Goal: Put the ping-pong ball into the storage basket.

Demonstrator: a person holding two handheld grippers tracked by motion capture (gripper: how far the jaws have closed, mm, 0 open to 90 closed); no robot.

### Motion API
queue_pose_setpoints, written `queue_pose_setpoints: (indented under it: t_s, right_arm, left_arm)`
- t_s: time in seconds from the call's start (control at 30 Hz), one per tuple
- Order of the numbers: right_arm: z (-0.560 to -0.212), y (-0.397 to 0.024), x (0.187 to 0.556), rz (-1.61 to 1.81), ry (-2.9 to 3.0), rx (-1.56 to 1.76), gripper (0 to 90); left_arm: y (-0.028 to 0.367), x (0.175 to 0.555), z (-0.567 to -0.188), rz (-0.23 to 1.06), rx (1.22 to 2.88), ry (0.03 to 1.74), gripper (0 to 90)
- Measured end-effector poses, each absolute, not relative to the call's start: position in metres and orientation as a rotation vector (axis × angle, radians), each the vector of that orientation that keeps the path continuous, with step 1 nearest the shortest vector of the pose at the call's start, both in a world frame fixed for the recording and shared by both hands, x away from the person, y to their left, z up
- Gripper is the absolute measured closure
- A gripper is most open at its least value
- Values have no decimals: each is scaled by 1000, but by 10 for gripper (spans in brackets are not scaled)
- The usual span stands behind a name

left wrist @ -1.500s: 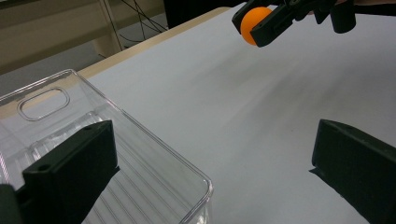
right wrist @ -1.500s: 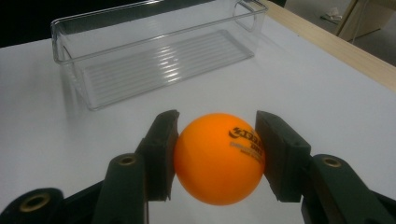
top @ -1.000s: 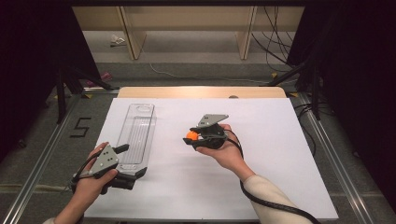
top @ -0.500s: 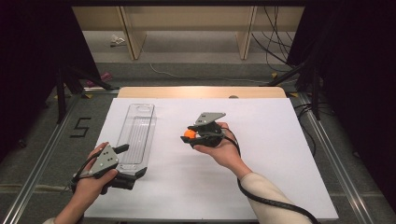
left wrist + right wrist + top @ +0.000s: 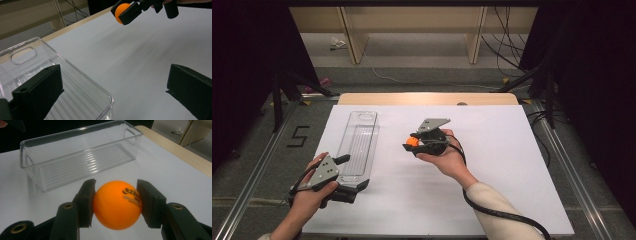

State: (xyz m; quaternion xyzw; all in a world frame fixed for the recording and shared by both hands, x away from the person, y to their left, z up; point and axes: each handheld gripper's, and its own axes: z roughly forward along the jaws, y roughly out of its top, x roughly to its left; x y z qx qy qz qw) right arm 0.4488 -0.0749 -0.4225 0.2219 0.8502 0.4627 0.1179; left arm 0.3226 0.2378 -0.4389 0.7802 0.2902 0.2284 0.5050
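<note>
My right gripper (image 5: 412, 142) is shut on an orange ping-pong ball (image 5: 117, 203), a pad pressed to each side of it, and holds it just above the white table to the right of the bin. The ball (image 5: 122, 12) also shows at the top of the left gripper view. A long clear plastic bin (image 5: 363, 114) lies lengthwise on the left half of the table, with nothing in it. At the bin's near end my left gripper (image 5: 353, 172) is open, its jaws wide apart astride the bin's near right corner (image 5: 108, 97): one over the bin, the other over the table.
A white sheet (image 5: 492, 190) covers the table, and a strip of wooden edge (image 5: 427, 98) shows at the far side. Dark stands and cables flank the table. A "5" is marked on the floor (image 5: 298, 136) to the left.
The right gripper with the ball has drifted slightly left, toward the bin. The left gripper has stayed put.
</note>
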Motion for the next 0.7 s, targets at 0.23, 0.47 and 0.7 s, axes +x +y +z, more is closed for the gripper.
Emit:
queue_pose_setpoints:
  t_s: [0.23,0.47,0.7]
  right_arm:
    - [-422,-72,451,1354,2487,649,515]
    - [-422,-66,453,1360,2484,649,515]
    - [-422,-59,455,1361,2488,642,515]
  left_arm:
    - [238,323,-439,552,1882,700,0]
    - [238,322,-439,551,1881,700,0]
    - [238,322,-439,550,1881,700,0]
